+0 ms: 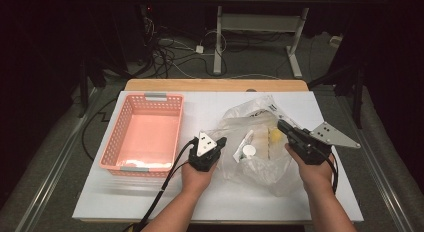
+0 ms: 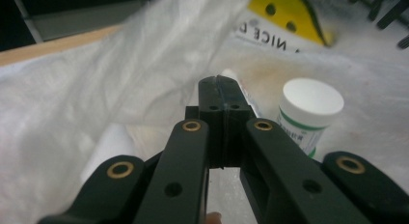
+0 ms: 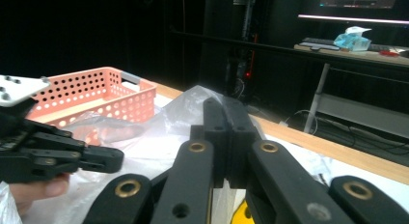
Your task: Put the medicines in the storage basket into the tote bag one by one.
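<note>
On the white bench (image 1: 150, 202), both tongs pinch the clear crinkled plastic bag (image 1: 260, 169): left tongs (image 1: 221, 141) clenched on its left edge, right tongs (image 1: 281, 125) on its right. The left gripper view reveals a white-capped green-labelled jar (image 2: 308, 113) inside; the right gripper view shows the perforated pink plastic basket (image 3: 96, 96) beyond.

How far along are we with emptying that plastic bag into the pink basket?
Nothing looks moved yet: the pink basket looks empty. In hand: both grippers, left and right, are shut on the plastic bag. Left, if emptying is the aim: the white-capped jar and a yellow item are inside the bag.
</note>
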`<state>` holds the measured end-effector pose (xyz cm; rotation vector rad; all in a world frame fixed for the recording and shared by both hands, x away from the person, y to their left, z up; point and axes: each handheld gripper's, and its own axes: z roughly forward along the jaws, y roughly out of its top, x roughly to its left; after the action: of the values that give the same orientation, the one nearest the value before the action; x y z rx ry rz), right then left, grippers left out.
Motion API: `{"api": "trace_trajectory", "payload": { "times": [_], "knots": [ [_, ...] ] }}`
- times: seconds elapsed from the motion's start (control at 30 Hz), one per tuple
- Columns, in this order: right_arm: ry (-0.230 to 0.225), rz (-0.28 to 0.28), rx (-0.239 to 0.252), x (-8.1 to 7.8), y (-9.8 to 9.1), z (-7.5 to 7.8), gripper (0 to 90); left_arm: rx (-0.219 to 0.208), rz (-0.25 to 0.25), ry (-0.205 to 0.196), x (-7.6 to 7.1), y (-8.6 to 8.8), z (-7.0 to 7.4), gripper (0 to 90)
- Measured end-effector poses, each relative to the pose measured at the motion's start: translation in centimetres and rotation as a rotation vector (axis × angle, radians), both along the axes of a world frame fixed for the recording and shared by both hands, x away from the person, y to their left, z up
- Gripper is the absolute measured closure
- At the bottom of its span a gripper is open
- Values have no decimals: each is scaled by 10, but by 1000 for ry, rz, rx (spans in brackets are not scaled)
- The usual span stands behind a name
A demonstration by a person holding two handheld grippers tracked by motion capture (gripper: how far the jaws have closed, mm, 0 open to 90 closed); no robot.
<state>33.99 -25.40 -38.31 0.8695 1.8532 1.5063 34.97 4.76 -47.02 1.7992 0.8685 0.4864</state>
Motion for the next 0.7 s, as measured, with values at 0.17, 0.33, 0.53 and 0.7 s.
{"api": "trace_trajectory", "payload": {
  "times": [0.17, 0.33, 0.53, 0.7],
  "knots": [
    [5, -12, 0, 5, 1, -3, 900, -9, -7, -51, -3, 0, 7, 885],
    [-1, -17, -5, 7, 3, -2, 900, -40, 3, -94, -4, 2, 14, 886],
    [-16, -26, -4, 12, 6, 4, 900, -79, 17, -151, -3, 5, 30, 885],
    [-24, -36, -3, 17, 7, 7, 900, -105, 27, -188, -1, 6, 45, 886]
  ]
}}
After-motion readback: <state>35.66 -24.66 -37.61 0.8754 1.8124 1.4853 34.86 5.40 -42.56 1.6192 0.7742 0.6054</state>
